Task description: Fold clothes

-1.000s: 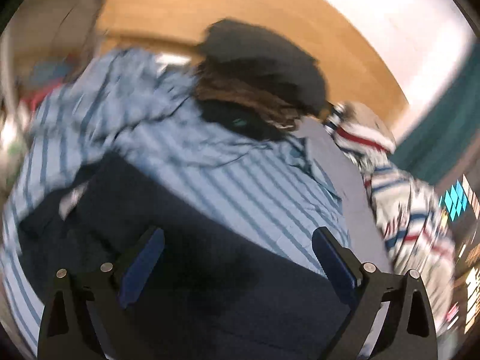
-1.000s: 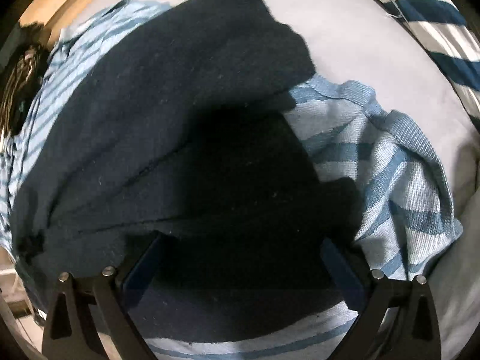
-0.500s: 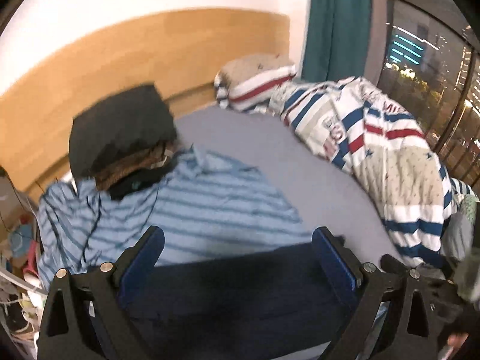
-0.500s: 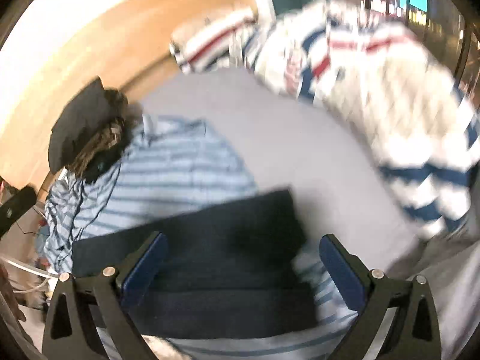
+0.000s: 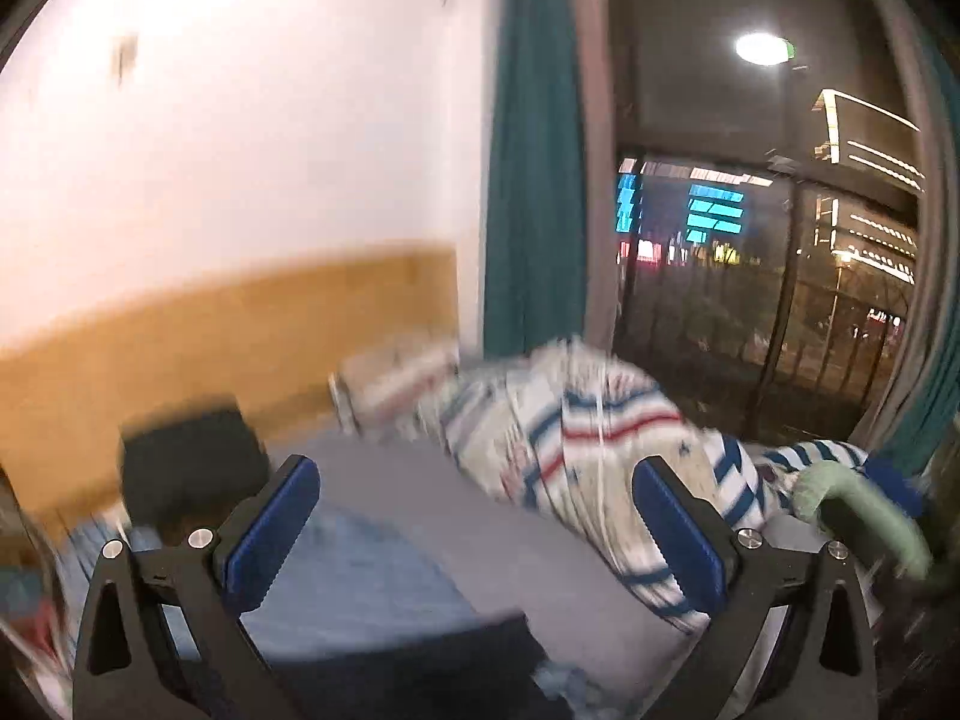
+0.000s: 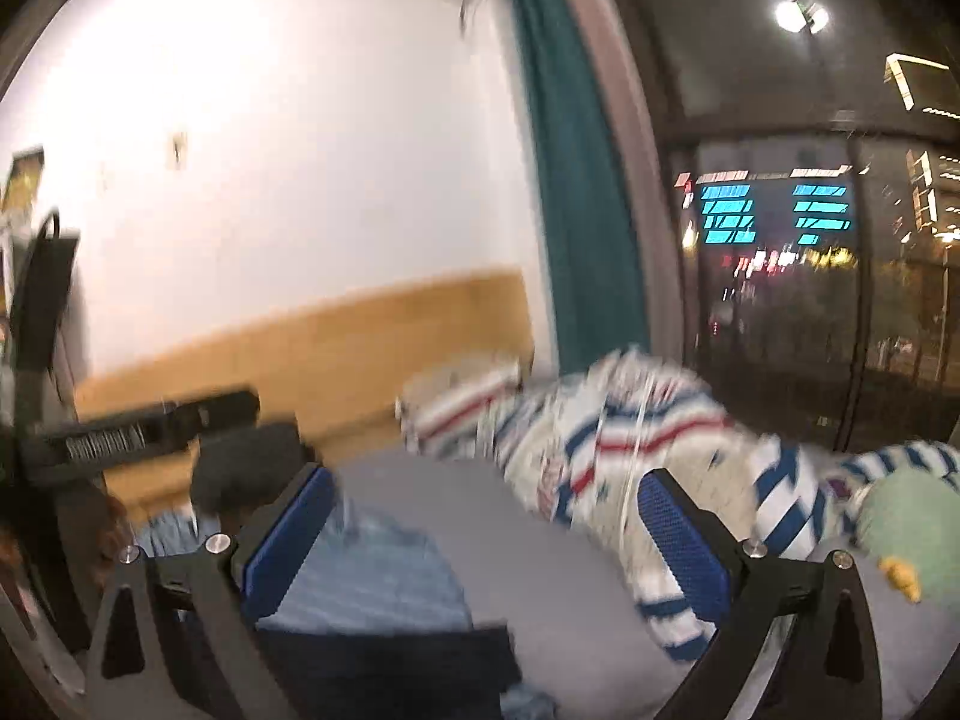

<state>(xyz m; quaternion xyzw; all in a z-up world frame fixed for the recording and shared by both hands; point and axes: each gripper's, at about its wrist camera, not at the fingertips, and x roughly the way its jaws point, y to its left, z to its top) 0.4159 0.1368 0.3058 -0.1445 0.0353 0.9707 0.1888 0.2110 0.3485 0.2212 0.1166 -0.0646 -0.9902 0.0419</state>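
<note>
With both grippers, left (image 5: 474,531) and right (image 6: 486,534), spread empty, the dark garment (image 6: 384,660) at six o'clock on the bed (image 6: 492,516) may slump unfolded if we regrab blindly.

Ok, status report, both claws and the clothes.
Left claw open, empty. Right claw open, empty. Dark garment flat on striped shirt, bed. Nothing blocking.

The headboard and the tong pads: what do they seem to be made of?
The headboard looks like wood or wood-look laminate: flat, warm tan, matte; blur hides any grain. The pads look like blue rubber or plastic: a fine dotted texture shows, set on black plastic-looking arms.
</note>
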